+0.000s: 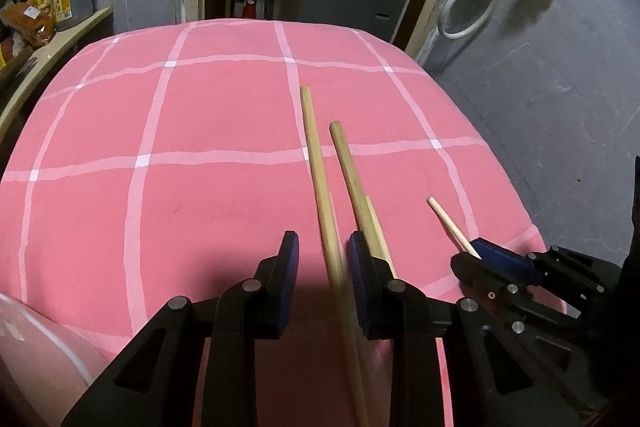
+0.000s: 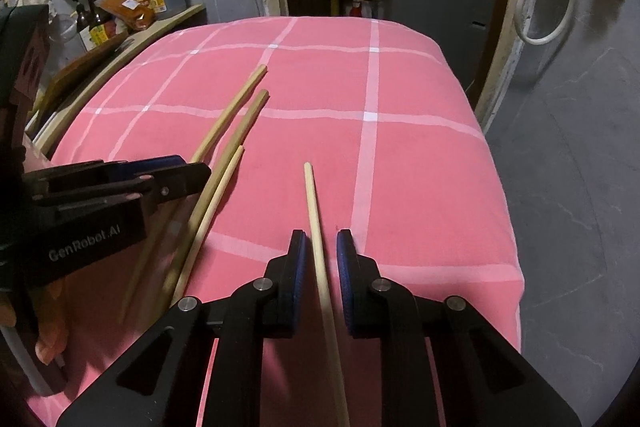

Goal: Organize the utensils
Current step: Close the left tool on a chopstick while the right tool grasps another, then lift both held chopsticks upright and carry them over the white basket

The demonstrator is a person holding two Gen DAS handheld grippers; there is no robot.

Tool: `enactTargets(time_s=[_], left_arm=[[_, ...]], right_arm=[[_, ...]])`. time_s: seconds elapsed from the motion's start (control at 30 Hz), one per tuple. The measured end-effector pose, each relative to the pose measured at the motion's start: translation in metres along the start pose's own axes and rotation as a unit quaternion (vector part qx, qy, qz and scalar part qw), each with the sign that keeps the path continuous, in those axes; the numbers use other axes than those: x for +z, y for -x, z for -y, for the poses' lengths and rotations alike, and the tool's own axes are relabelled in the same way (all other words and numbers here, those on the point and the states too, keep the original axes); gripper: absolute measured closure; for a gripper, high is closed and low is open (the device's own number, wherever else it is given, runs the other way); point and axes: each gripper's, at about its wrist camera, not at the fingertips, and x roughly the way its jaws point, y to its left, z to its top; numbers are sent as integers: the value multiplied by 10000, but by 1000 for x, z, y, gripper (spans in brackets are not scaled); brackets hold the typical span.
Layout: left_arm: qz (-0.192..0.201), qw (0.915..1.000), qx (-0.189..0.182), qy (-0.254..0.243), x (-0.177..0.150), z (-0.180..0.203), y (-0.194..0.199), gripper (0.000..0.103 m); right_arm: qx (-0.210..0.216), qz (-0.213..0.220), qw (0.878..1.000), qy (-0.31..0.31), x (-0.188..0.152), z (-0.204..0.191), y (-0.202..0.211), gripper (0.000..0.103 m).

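Now four wooden chopsticks are in play over the pink checked cloth (image 2: 400, 167). One chopstick (image 1: 326, 211) runs up between the pads of the left claw (image 1: 324, 255), close against the right-hand pad with a gap to the other; the jaws stand narrow, but whether they pinch it I cannot tell. Two more (image 1: 352, 179) lie just right of that claw. The thinnest chopstick (image 2: 318, 239) passes between the pads of the right claw (image 2: 322, 255), with a sliver of space either side, so a firm grip is not proven there either.

What could go wrong: if either stick is only loosely caught, it may slip or swing down onto the cloth, and the two claws are near enough to knock each other or the loose pair.

The lower ends of both sticks run out of the picture, blurred. No holder or tray is clearly visible; a pale rounded edge (image 1: 44, 351) at the left is cut off.
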Motion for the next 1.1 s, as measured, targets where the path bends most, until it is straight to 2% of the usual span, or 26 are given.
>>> enactTargets(time_s=[0.07,0.1,0.3,0.53,0.63,0.73,0.9,1.1], left_arm=[[13,10000,12,19,-2,1,1,96],[6,10000,-21,36,-3,1,1,97],[100,9998,-134,89,-7,-2,7,99],[425,9986,-304,97,-15,2,28,99],[591,9975,-377,113,-18,4,39,99],[897,9949,-464,77,-23,4,56,99],[1876,9807,-541,67,-35,4,101,99],[2924,9553,-403,160,-42,-3,154,99]], right_arm=[[43,26,9999,-121,-1,3,1,97],[53,58,9998,-171,-3,4,2,98],[199,279,9985,-433,-7,6,9,100],[308,760,9948,-597,-14,4,30,100],[460,1055,9910,-682,-17,2,40,100],[617,1555,9833,-711,-21,-4,58,100],[594,2507,9647,-545,-23,-26,94,100],[586,3466,9358,-278,-16,-61,135,100]])
